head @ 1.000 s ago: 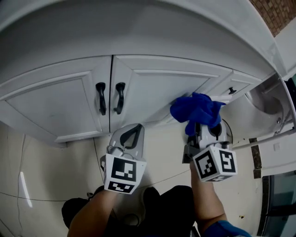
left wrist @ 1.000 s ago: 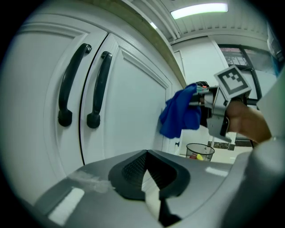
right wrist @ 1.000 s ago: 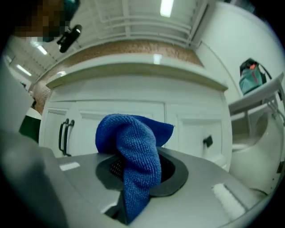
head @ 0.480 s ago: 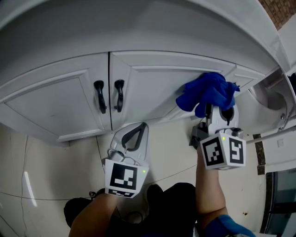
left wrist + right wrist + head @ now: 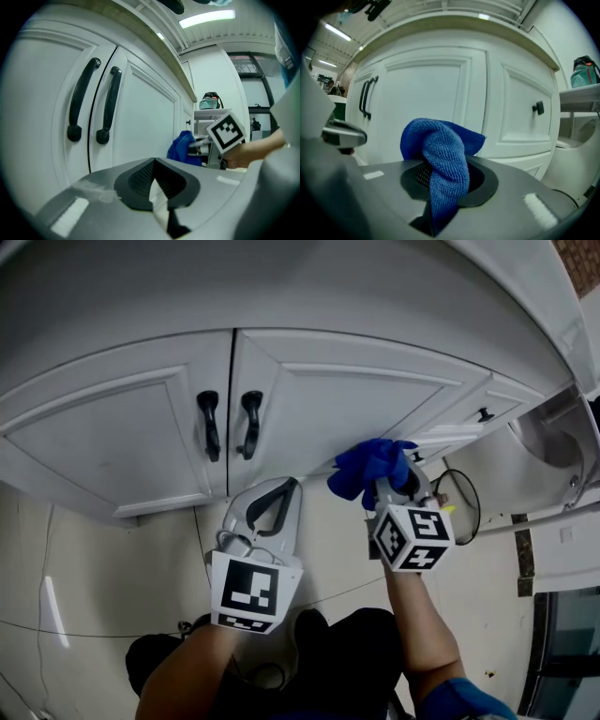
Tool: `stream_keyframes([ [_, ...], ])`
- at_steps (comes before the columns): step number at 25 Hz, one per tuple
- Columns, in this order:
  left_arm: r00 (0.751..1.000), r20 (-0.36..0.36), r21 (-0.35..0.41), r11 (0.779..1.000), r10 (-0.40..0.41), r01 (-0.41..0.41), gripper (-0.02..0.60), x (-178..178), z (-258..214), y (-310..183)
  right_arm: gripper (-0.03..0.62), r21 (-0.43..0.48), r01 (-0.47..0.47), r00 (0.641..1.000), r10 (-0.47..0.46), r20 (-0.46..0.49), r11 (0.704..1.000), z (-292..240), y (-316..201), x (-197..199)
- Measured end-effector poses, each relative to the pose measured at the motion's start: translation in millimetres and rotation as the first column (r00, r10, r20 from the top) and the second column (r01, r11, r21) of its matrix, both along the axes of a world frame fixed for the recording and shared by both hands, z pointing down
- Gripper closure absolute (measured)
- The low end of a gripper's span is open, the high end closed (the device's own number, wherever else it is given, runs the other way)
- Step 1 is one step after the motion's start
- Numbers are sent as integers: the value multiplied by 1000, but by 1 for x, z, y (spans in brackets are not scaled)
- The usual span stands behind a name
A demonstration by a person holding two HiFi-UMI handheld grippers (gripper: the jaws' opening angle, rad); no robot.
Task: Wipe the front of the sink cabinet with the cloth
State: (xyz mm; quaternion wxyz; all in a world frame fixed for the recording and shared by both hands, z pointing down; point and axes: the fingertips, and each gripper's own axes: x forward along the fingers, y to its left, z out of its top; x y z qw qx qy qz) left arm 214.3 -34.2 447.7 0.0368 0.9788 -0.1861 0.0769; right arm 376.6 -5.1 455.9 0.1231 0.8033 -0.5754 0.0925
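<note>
The white sink cabinet point(image 5: 337, 409) has two doors with black handles point(image 5: 228, 424). My right gripper point(image 5: 382, 486) is shut on a bunched blue cloth point(image 5: 367, 468), which sits at the lower edge of the right door; contact with the door cannot be told. In the right gripper view the cloth point(image 5: 440, 145) hangs over the jaws, with the door panel point(image 5: 424, 93) behind it. My left gripper point(image 5: 281, 487) hangs below the handles, shut and holding nothing. In the left gripper view its jaws point(image 5: 154, 161) meet, and the handles point(image 5: 93, 101) and cloth point(image 5: 180, 149) show beyond.
A narrow drawer front with a small black knob point(image 5: 484, 414) sits right of the doors. A white appliance point(image 5: 553, 442) stands at the far right, and a black cable point(image 5: 466, 507) loops on the tiled floor point(image 5: 112, 577). A teal bag point(image 5: 211, 100) rests on a shelf.
My right gripper has carried the cloth down and to the left, from the upper right of the right door to its lower edge. The left gripper has barely moved.
</note>
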Motion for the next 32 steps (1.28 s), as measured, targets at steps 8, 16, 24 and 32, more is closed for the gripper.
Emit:
stream_keyframes([
  [8, 1000, 31, -27, 1000, 3, -2, 575, 1, 13, -4, 505, -180, 29, 993, -8, 116, 983, 74, -7, 0],
  [16, 999, 45, -48, 999, 1, 1, 575, -3, 18, -5, 505, -379, 75, 986, -12, 167, 922, 161, 11, 1],
  [24, 998, 58, -54, 999, 0, 3, 575, -7, 21, -7, 505, -5, -10, 1000, 10, 13, 1000, 2, 16, 6],
  [32, 999, 44, -59, 998, 15, -13, 575, -7, 16, -4, 505, 503, -6, 916, 206, -344, 864, -222, 54, -6],
])
